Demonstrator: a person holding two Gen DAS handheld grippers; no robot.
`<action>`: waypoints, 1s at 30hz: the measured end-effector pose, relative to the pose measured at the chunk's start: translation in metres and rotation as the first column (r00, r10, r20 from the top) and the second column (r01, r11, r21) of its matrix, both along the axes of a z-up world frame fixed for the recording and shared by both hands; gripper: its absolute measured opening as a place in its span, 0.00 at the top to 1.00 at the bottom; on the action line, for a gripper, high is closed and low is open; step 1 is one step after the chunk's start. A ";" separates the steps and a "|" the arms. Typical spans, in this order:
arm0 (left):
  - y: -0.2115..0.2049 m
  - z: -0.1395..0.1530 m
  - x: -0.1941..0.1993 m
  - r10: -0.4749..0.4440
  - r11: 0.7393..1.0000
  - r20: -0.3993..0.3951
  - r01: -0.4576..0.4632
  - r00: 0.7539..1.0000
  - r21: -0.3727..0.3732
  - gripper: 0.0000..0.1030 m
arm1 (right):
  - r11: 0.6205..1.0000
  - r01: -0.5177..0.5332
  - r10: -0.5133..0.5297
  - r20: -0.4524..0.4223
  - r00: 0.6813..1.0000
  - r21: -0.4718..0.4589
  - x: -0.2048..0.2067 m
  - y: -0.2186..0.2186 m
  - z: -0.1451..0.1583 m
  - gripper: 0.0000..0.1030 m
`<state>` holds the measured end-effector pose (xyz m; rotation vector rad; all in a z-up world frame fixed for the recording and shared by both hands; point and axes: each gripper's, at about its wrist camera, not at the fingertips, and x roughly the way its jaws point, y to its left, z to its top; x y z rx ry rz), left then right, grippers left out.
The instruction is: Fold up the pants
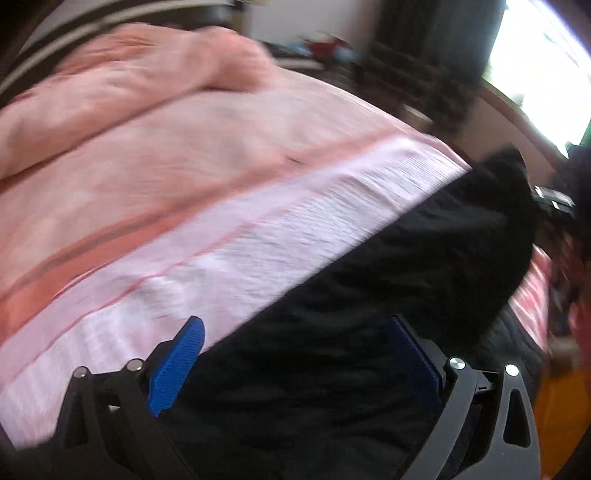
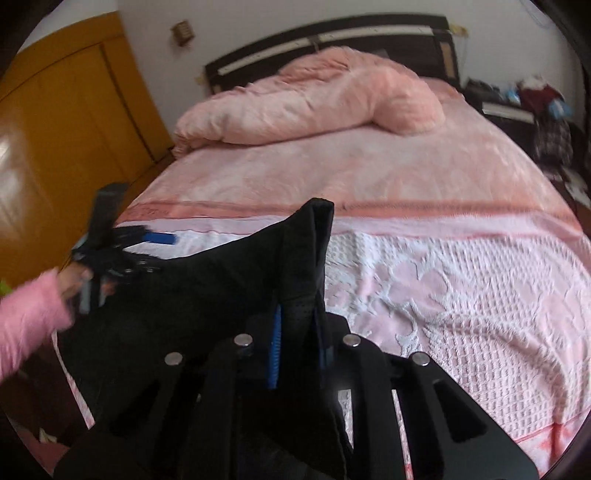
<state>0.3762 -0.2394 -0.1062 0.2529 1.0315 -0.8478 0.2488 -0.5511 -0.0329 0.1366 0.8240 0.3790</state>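
A wide bed (image 2: pixel 424 173) fills both views, spread with a pink bedspread (image 2: pixel 461 280) whose near end carries a raised white flower pattern; a darker pink band crosses the spread beyond that pattern; at the head of the bed a peach duvet (image 2: pixel 314 99) lies bunched in a long roll against the dark headboard (image 2: pixel 332 33); left of the bed stands a yellow wooden wardrobe (image 2: pixel 62 122), and right of the bed a dark nightstand (image 2: pixel 517 107) holds blurred clutter; a bright window (image 1: pixel 543 62) shows beyond the bed in the left wrist view, which is motion-blurred.

The black pants (image 2: pixel 229 273) lie at the foot of the bed, partly lifted off the bedspread into a peak; the right gripper (image 2: pixel 299 350) is closed on a fold of the pants, its blue pads pressed against the cloth from both sides, with the fabric rising above the fingers.

The left gripper (image 1: pixel 295 354) is spread wide, its blue pads (image 1: pixel 177 365) well apart above the pants and holding nothing; in the right wrist view it sits at the left edge of the pants, held by a hand (image 2: pixel 74 280) in a pink fuzzy sleeve (image 2: pixel 26 321).
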 end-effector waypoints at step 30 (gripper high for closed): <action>-0.013 0.050 -0.078 0.002 0.980 0.357 -0.073 0.934 0.184 0.95 | 0.997 0.074 -0.077 0.080 0.994 0.034 -0.030 0.001 0.009 0.97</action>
